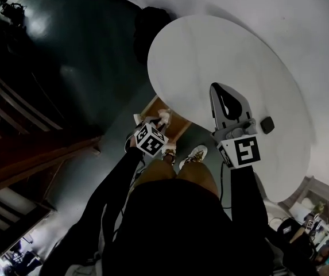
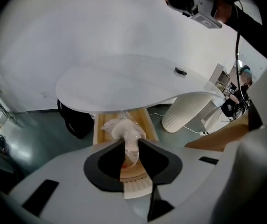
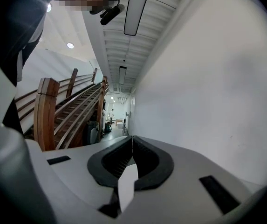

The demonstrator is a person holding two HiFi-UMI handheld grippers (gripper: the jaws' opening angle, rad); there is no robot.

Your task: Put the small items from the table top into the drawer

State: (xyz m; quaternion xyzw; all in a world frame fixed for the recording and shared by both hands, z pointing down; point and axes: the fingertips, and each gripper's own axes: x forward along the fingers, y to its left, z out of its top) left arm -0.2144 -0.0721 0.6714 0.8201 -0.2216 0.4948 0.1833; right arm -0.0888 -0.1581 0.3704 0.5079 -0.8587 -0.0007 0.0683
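My left gripper [image 1: 159, 125] hangs below the table edge over the open wooden drawer [image 1: 178, 129]. In the left gripper view its jaws [image 2: 131, 141] stand a little apart and press on a crumpled white plastic-wrapped item [image 2: 124, 129], whose bulk lies just past the fingertips above the drawer [image 2: 99, 130]. A small dark item [image 1: 267, 125] lies on the round white table [image 1: 210, 56], near its right edge [image 2: 181, 71]. My right gripper [image 1: 221, 94] is held over the table beside that item. It is shut with nothing in it [image 3: 132, 138] and points up at a white wall.
A ribbed white pedestal [image 2: 187, 108] carries the table. A dark bag [image 2: 75, 120] sits on the floor under the far side of the table. A wooden staircase [image 1: 15, 154] runs along the left. The person's shoes [image 1: 194, 154] stand close to the drawer.
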